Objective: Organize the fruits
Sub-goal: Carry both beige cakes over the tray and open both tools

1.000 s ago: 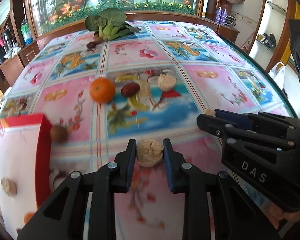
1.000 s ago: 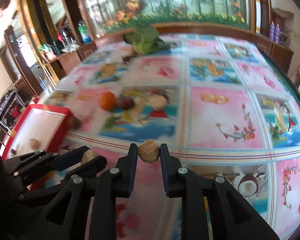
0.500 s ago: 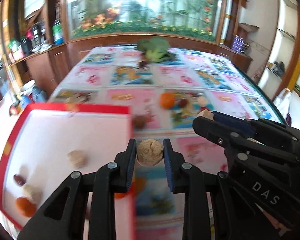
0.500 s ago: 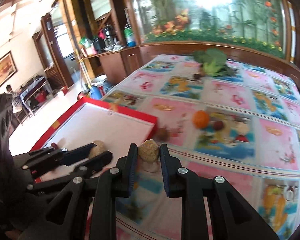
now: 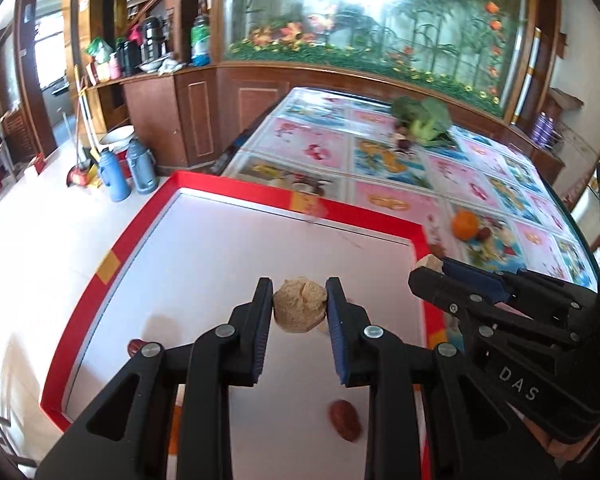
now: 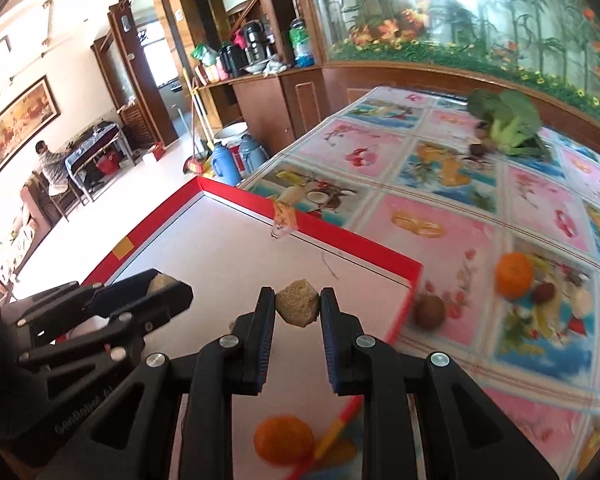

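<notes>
Above the red-rimmed tray [image 5: 227, 190], left gripper [image 5: 300, 306] and right gripper [image 6: 297, 306] each clamp one tan walnut [image 5: 300, 308]; two red dates [image 5: 344, 420] lie inside.

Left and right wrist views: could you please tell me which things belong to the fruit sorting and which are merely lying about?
Job:
- left gripper, shut on a tan wrinkled fruit
- right gripper, shut on a tan angular fruit
- red-rimmed white tray
- round orange on the tablecloth
- dark red date

Lying about:
- green leafy vegetable
- blue thermos flasks
</notes>
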Demonstrator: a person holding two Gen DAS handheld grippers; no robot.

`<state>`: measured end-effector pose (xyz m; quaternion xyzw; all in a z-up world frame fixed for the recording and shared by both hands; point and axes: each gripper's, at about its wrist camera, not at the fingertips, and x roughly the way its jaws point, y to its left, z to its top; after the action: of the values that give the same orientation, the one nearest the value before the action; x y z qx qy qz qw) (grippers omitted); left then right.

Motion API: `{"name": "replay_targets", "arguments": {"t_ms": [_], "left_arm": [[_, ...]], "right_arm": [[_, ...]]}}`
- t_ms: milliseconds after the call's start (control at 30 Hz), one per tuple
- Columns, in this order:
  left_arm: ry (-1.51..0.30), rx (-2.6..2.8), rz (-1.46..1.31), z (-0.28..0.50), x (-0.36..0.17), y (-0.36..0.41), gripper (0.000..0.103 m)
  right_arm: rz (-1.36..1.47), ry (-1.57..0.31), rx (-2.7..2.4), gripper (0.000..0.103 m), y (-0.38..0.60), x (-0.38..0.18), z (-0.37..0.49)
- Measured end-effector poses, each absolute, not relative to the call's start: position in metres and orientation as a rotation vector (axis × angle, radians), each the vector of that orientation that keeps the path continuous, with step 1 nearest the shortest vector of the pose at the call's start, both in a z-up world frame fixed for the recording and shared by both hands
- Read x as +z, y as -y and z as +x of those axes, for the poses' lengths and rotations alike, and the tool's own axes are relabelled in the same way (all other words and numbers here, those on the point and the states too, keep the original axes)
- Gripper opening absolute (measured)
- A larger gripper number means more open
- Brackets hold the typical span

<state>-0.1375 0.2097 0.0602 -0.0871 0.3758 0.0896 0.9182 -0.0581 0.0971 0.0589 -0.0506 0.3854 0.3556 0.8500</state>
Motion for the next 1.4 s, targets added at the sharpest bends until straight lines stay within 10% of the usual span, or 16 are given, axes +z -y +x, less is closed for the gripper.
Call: {"name": "replay_targets", "arguments": {"t_ms": [1267,1400], "left_arm": [[-0.950,0.414,-0.207,-0.092,0.026,-0.243,0.030],[-0.958,0.466,-0.212,-0.093,0.025,-0.239,0.056]], "right_arm": [[-0.107,-0.955,0.782,0.031,-0.106,0.033,-0.033],[-0.042,-0.937,0.821,0.037,-0.094,0.044,-0.032]]}}
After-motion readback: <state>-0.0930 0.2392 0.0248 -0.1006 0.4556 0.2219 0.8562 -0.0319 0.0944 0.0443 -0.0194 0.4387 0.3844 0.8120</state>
